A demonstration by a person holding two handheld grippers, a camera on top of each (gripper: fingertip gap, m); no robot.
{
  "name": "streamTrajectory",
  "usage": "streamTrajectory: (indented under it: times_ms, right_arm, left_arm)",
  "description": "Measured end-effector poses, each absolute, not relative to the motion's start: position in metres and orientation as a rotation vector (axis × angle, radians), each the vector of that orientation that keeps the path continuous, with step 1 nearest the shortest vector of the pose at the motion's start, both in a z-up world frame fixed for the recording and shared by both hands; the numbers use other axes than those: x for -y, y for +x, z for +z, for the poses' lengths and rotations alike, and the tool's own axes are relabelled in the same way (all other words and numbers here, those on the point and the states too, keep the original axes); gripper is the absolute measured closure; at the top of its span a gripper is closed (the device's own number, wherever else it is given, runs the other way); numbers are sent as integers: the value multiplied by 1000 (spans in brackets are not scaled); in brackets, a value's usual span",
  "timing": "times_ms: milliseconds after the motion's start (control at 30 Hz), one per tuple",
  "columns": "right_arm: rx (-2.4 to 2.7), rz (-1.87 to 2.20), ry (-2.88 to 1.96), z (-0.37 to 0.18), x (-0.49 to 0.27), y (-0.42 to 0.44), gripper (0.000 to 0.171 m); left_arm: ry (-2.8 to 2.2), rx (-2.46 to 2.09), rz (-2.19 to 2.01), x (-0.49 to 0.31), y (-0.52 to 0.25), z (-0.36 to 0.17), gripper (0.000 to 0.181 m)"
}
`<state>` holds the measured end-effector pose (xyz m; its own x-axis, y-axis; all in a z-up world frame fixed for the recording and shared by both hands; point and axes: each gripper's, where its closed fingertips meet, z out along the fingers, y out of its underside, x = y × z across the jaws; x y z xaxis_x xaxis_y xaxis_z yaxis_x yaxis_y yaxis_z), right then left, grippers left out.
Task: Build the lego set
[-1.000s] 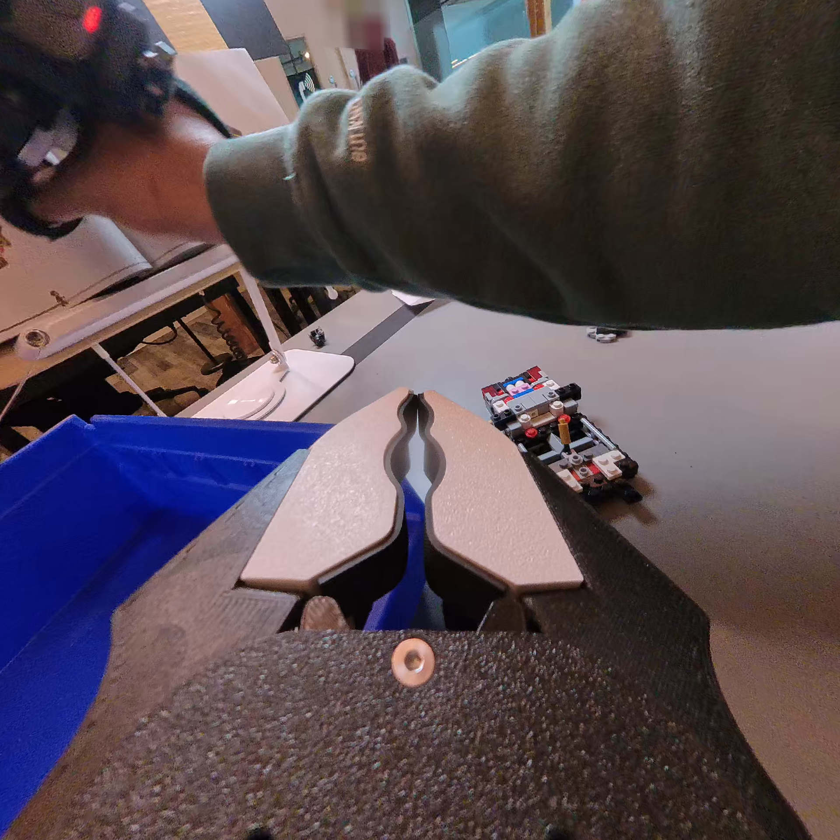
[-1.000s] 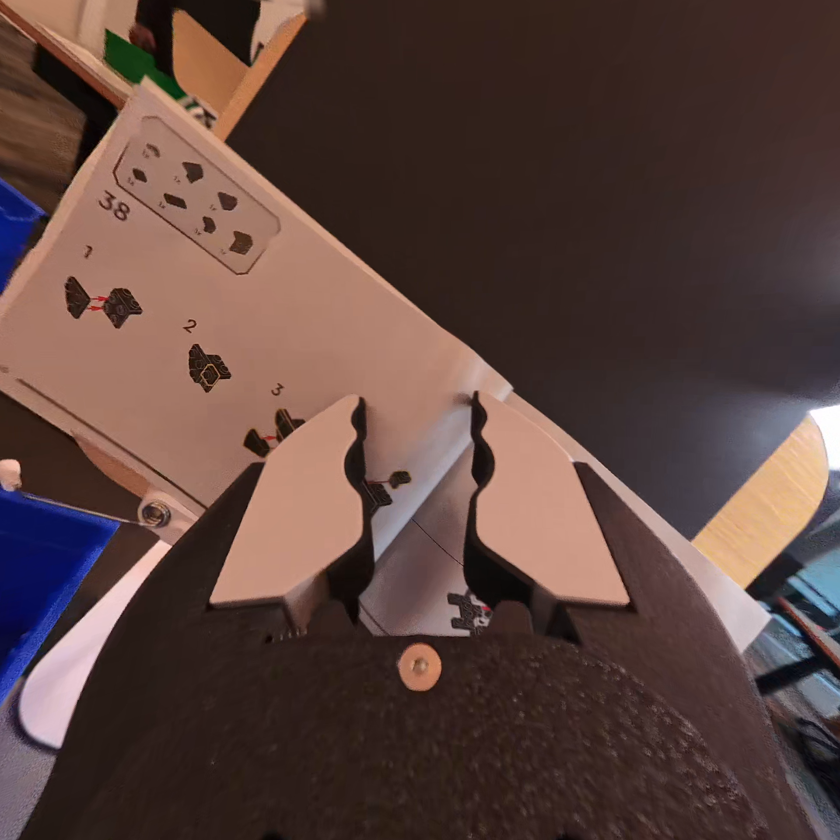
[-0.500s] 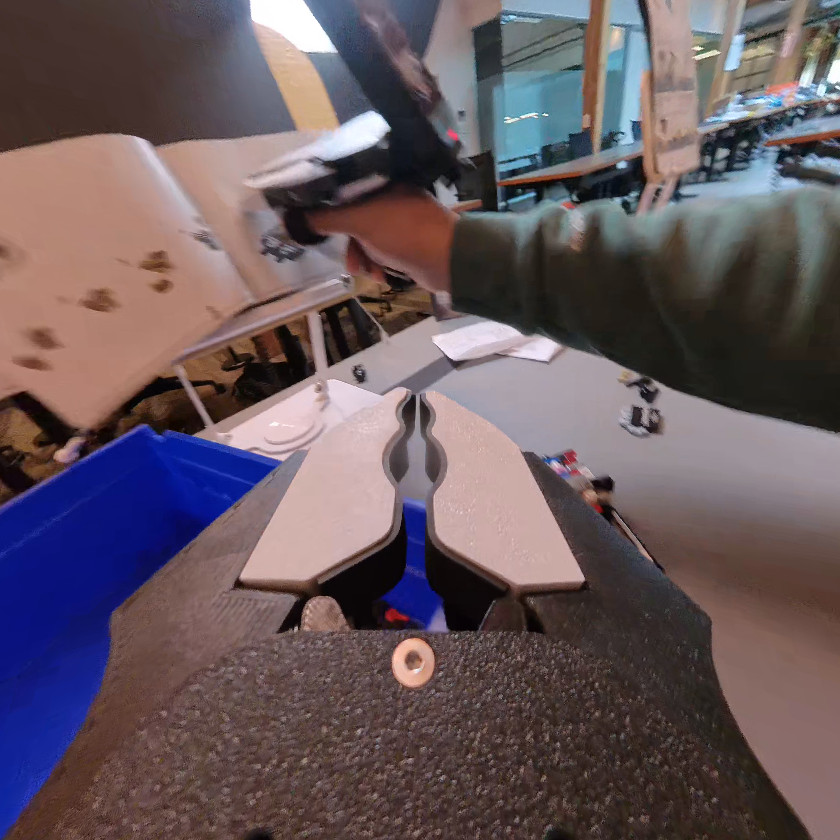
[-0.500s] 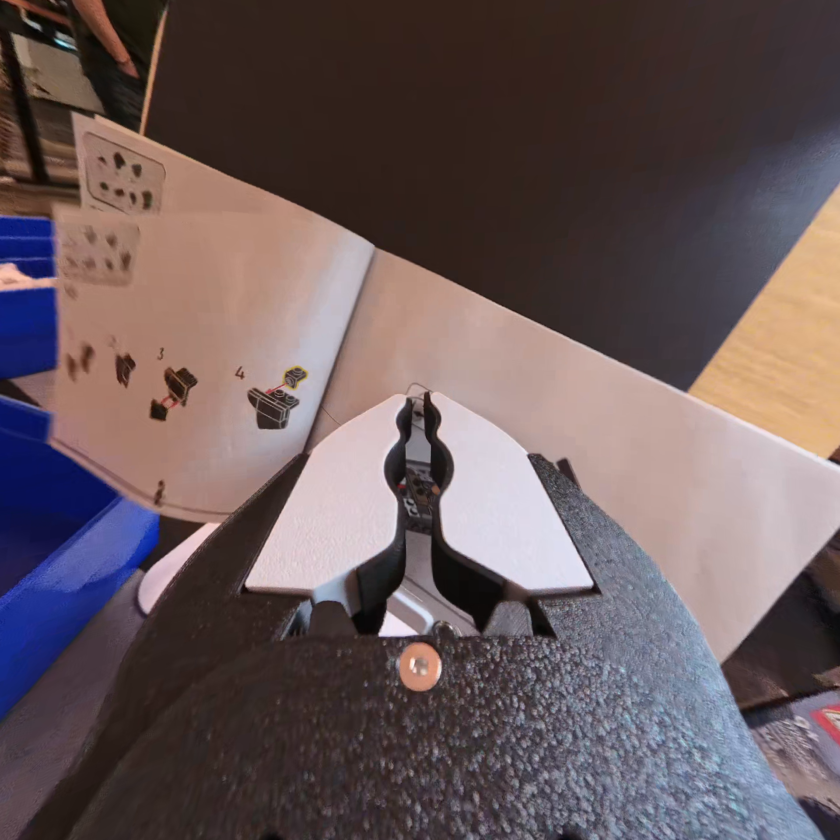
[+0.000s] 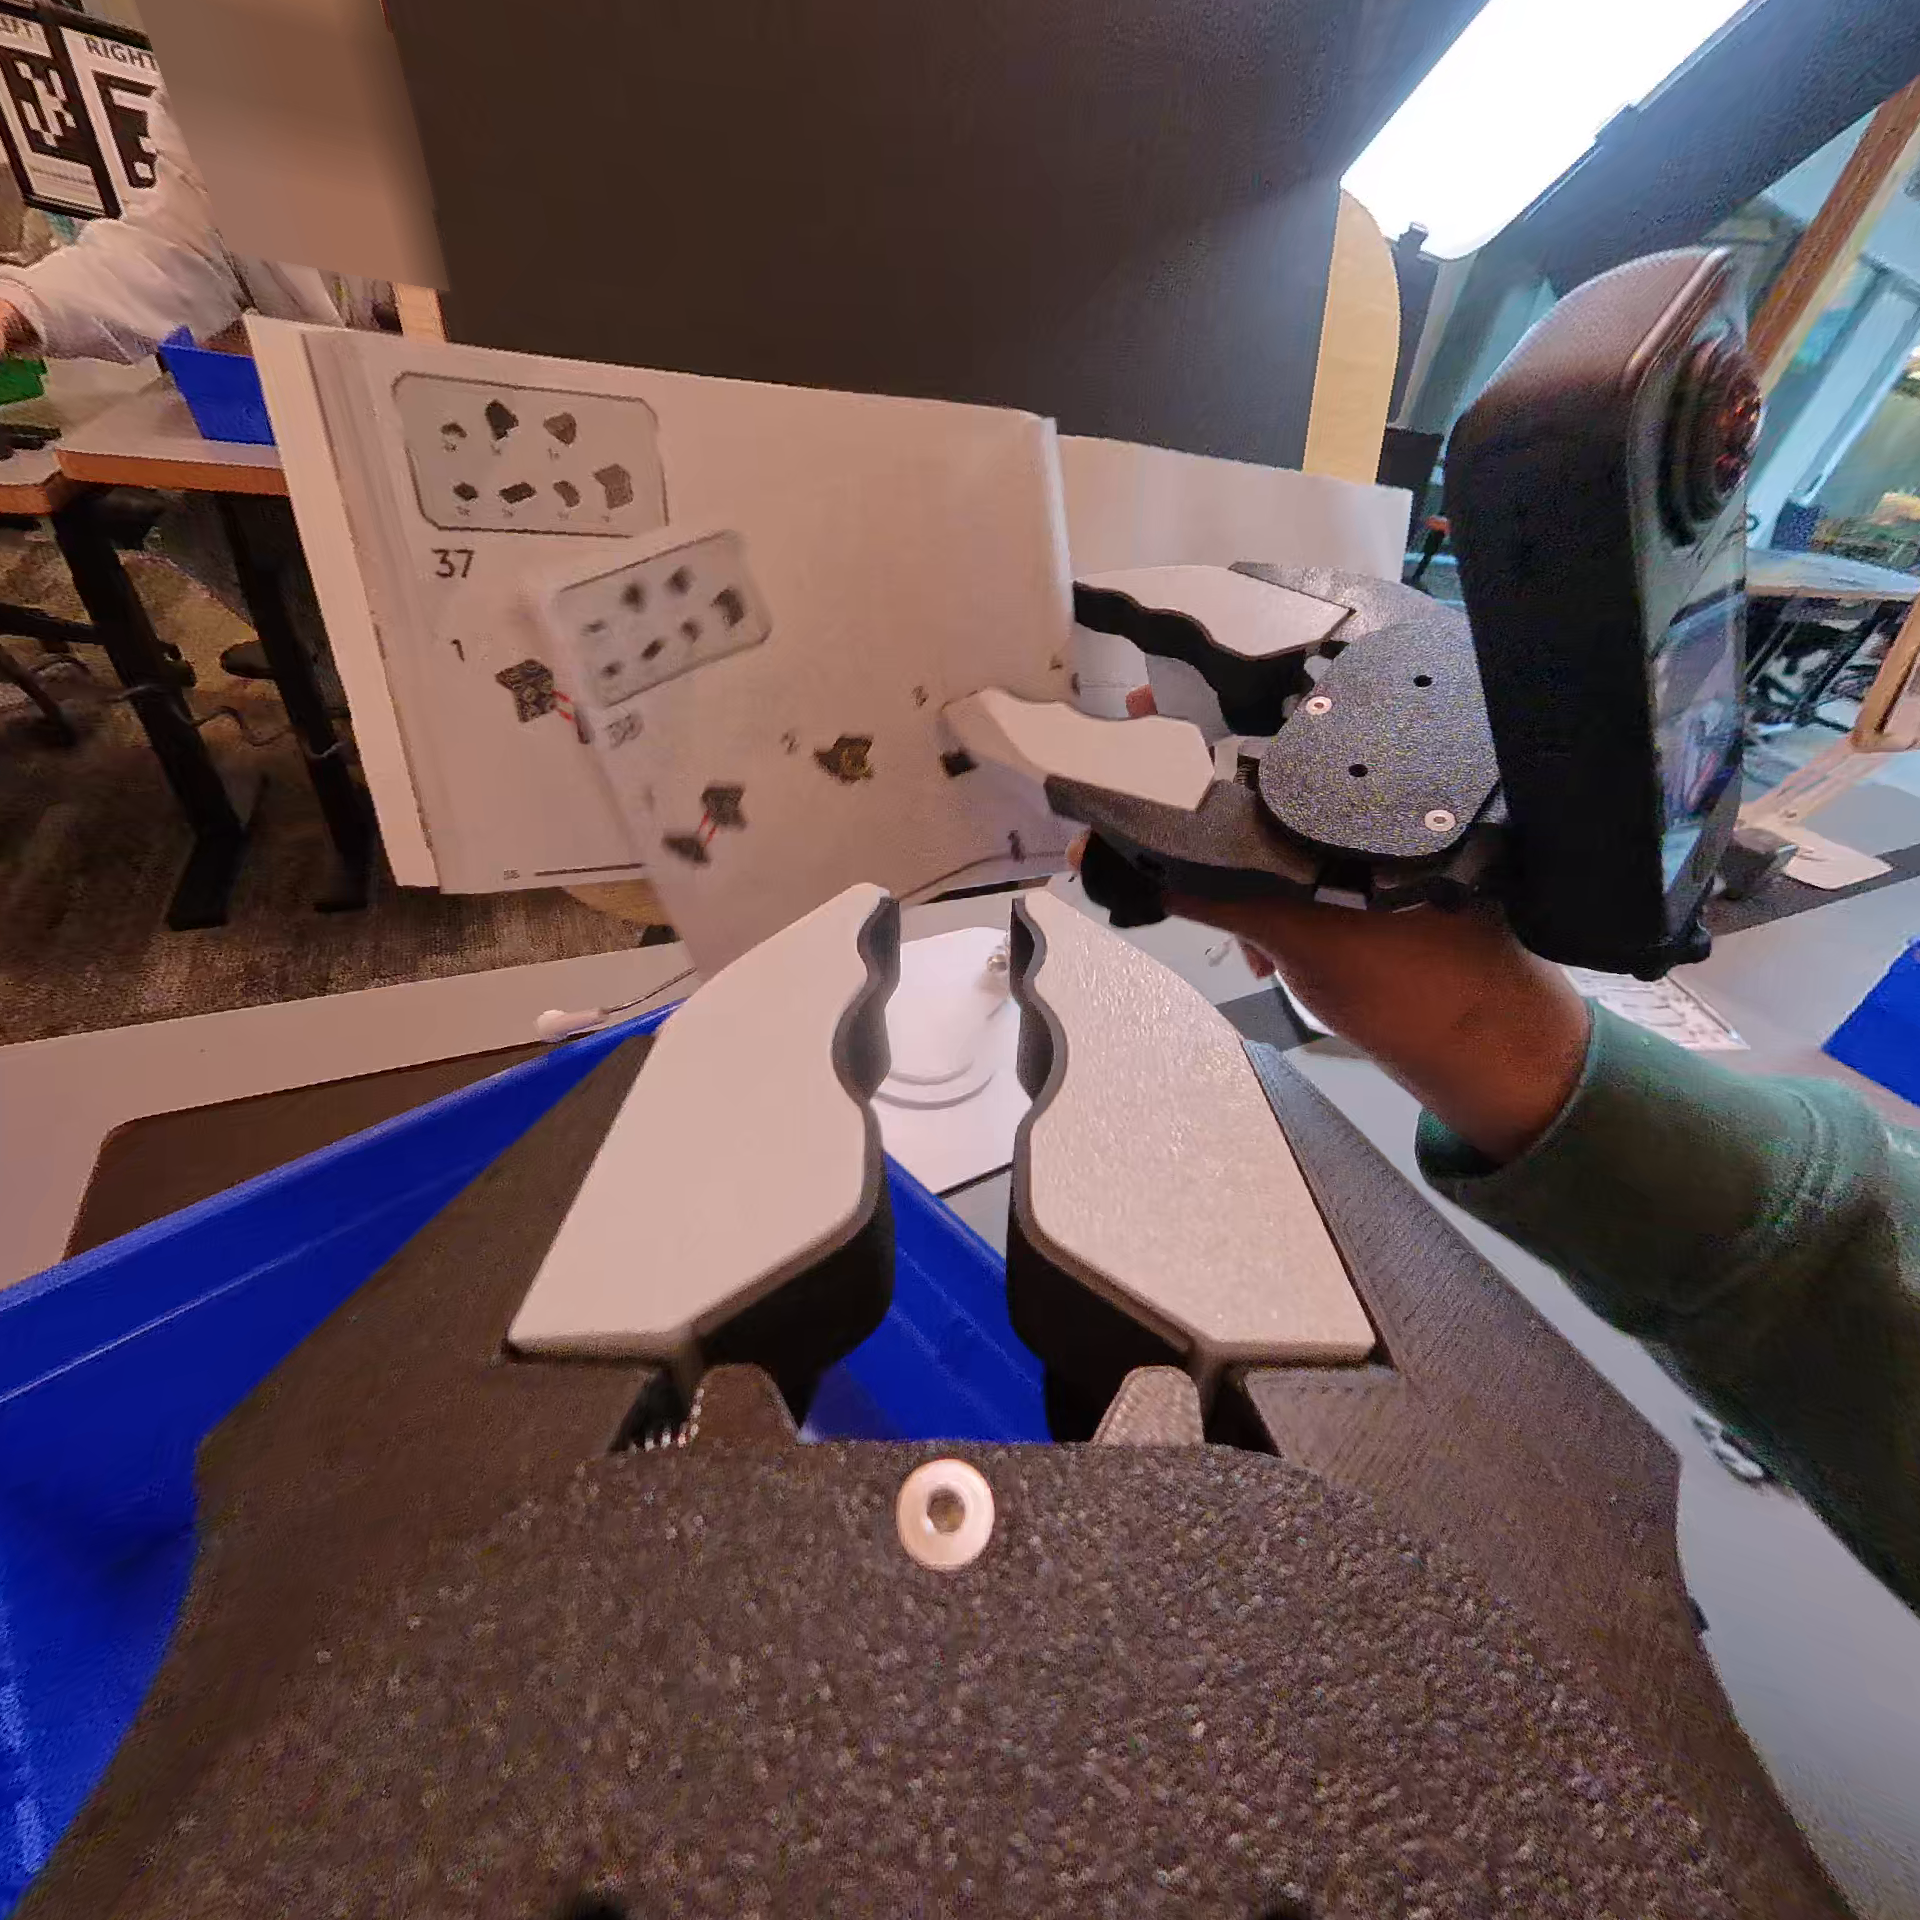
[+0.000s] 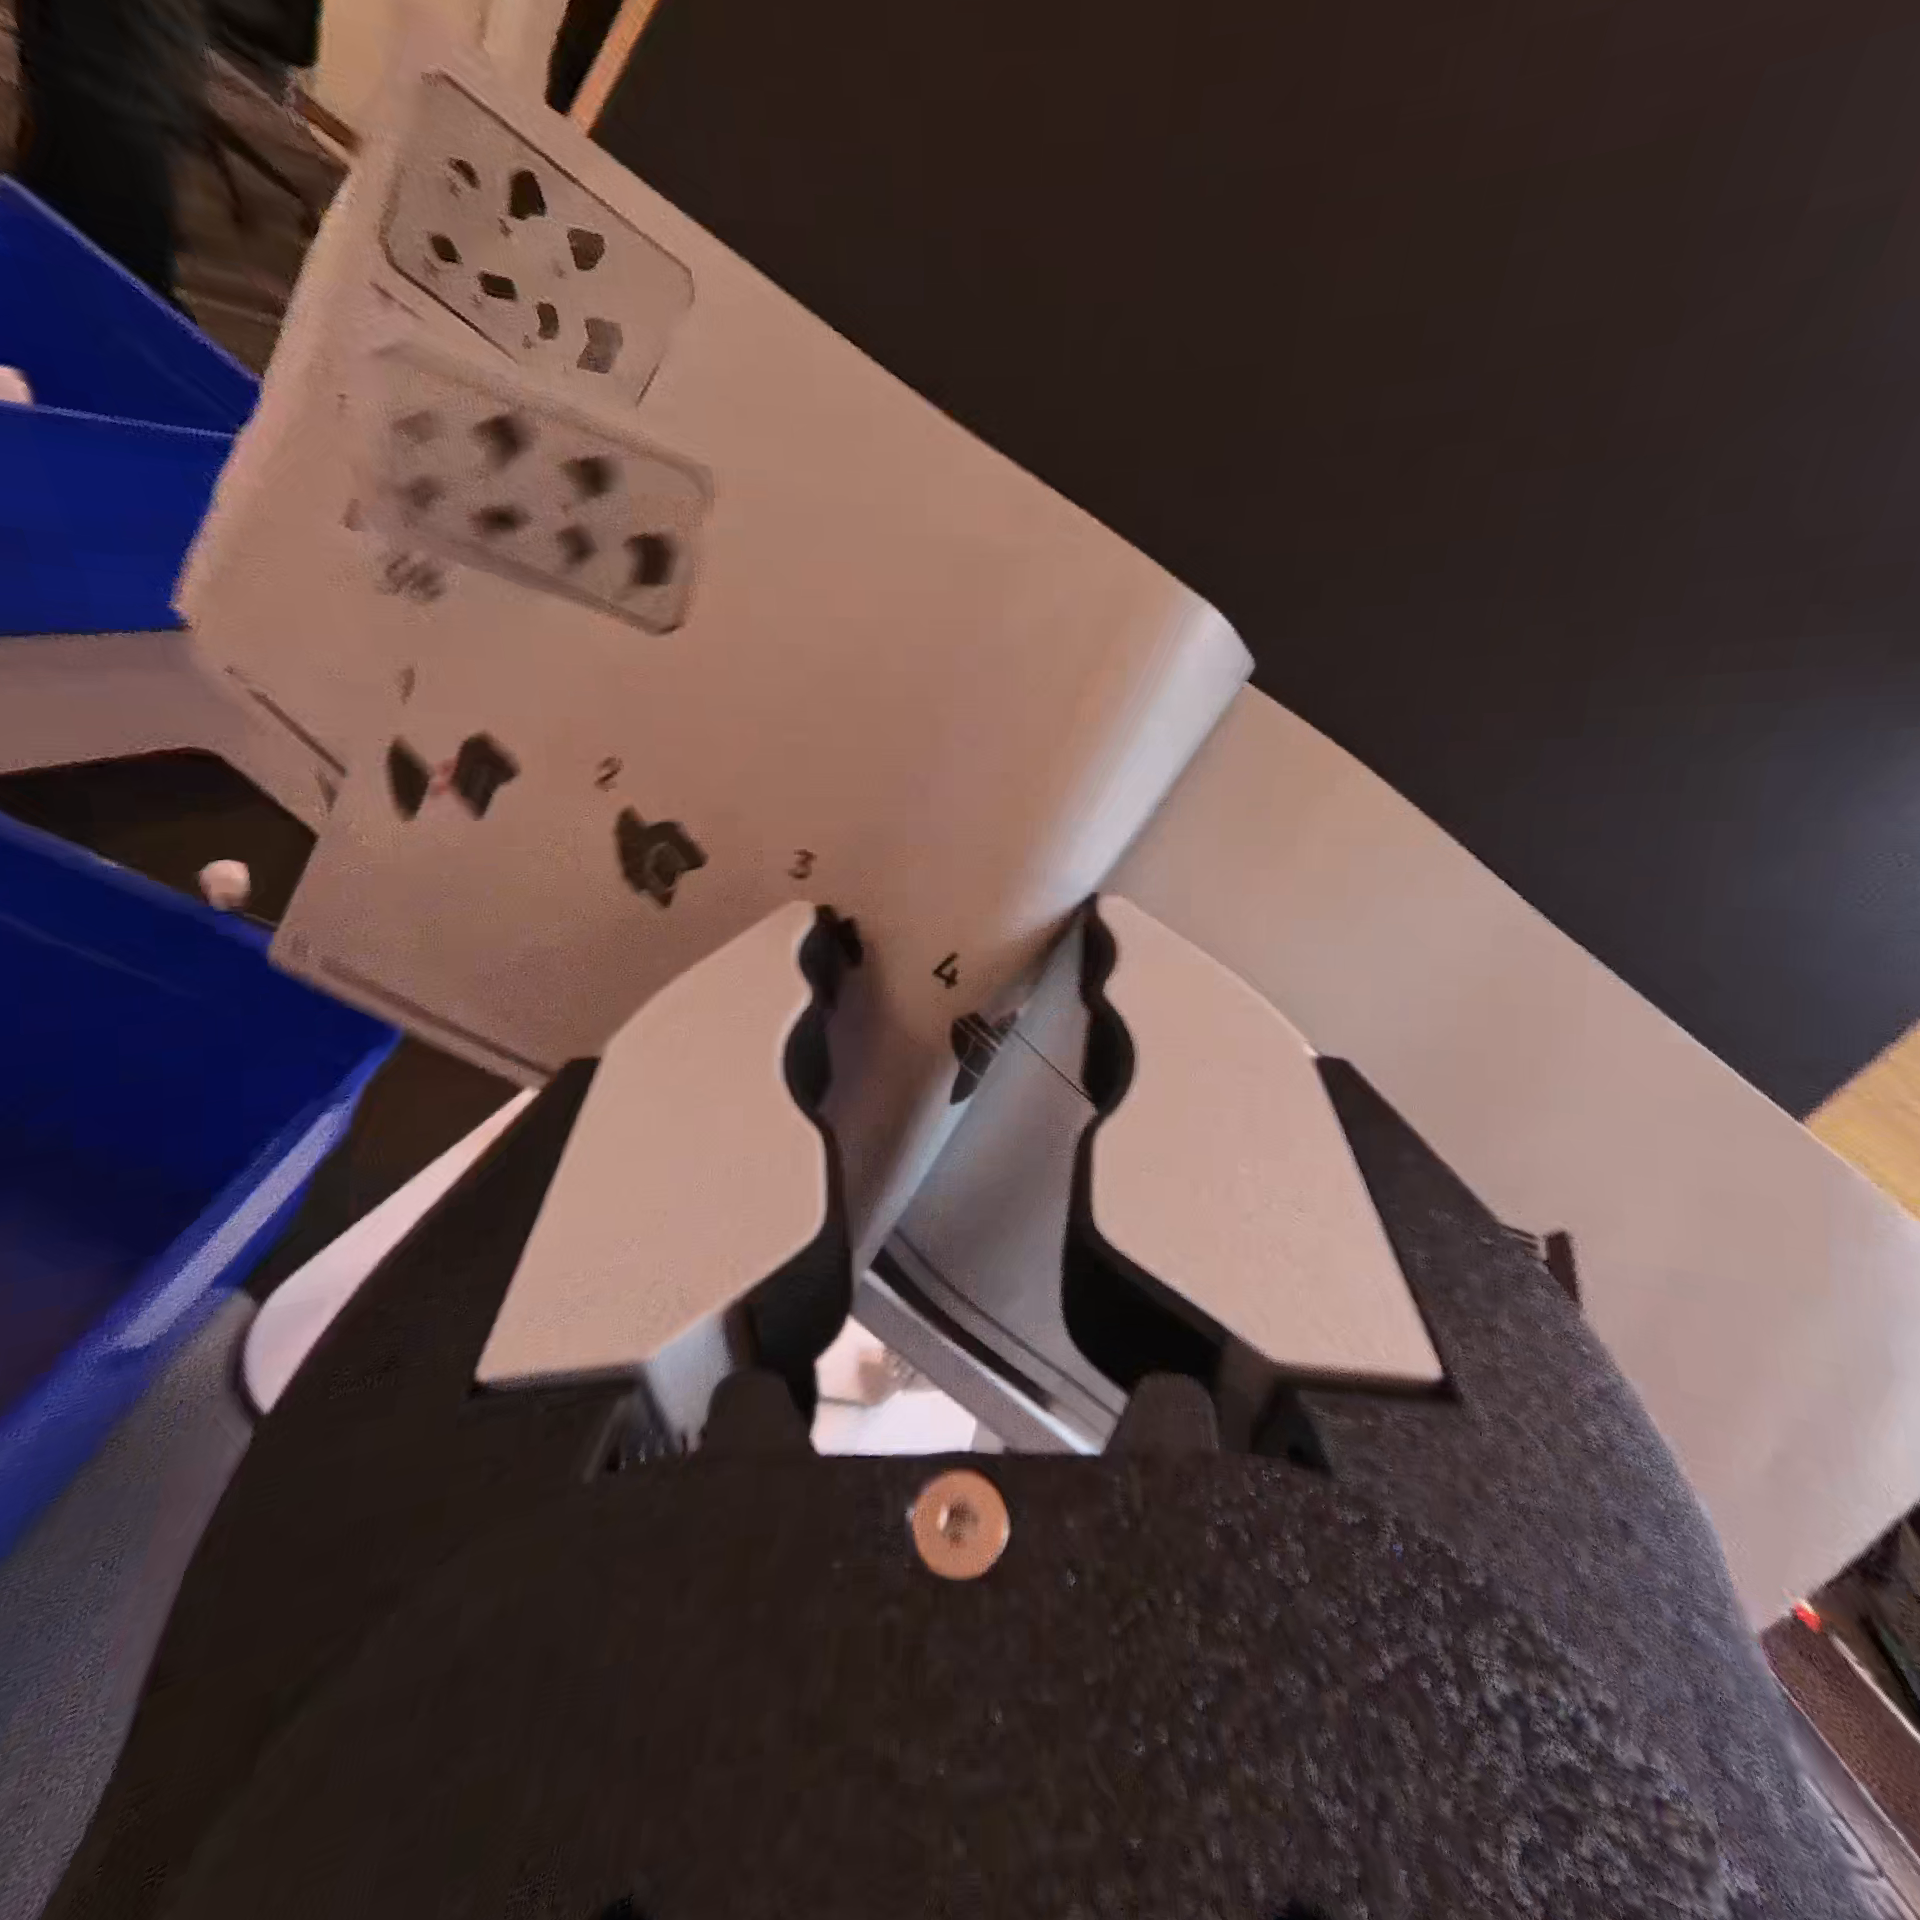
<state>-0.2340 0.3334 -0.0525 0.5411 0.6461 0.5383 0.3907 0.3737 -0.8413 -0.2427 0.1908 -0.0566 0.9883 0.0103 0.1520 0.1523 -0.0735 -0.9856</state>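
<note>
An open white instruction booklet (image 5: 852,540) stands on a white stand (image 5: 935,1029) behind a blue bin (image 5: 208,1309). One blurred page (image 5: 727,748) is partway through a turn to the left. My right gripper (image 5: 1023,665), held by a hand in a green sleeve, is open at the booklet's fold, with that page's edge between its fingers. In the right wrist view the right gripper (image 6: 951,914) is open, and the curled page (image 6: 1039,831) runs down between its fingers. My left gripper (image 5: 945,914) is slightly open and empty, above the bin's far corner, pointing at the stand.
The grey table (image 5: 1558,1351) stretches to the right, with another blue bin's corner (image 5: 1875,1029) at the right edge. More blue bins (image 6: 114,1091) lie left of the booklet. A dark wall panel (image 5: 831,187) is behind it. A person's white sleeve (image 5: 114,281) shows at a far desk. Tip to tip, the grippers are about 15 cm apart.
My right gripper was shut on the page edge half a second ago and is open now; the page swings left. My left gripper has opened a little and turned toward the booklet.
</note>
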Motion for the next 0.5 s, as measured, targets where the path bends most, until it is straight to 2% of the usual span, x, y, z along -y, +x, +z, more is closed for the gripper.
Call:
streamTrajectory:
  times_ms: [33, 100, 133, 433, 500]
  right_arm:
    - [1040, 243, -1230, -51, -335, -230, 139]
    - [1014, 370, -1238, -46, -337, -218, 157]
    - [1010, 412, -1245, -46, -340, -212, 160]
    - [1052, 506, -1323, -55, -353, -193, 161]
    - [1058, 501, -1326, -55, -354, -194, 161]
  left_arm:
    - [-1648, 117, -106, -190, -244, -58, 161]
    - [-1660, 100, -68, -190, -250, -60, 160]
    - [-1662, 95, -53, -192, -255, -60, 159]
    - [-1709, -79, -64, -254, -249, -61, 132]
    - [-1735, -165, -134, -266, -231, -63, 133]
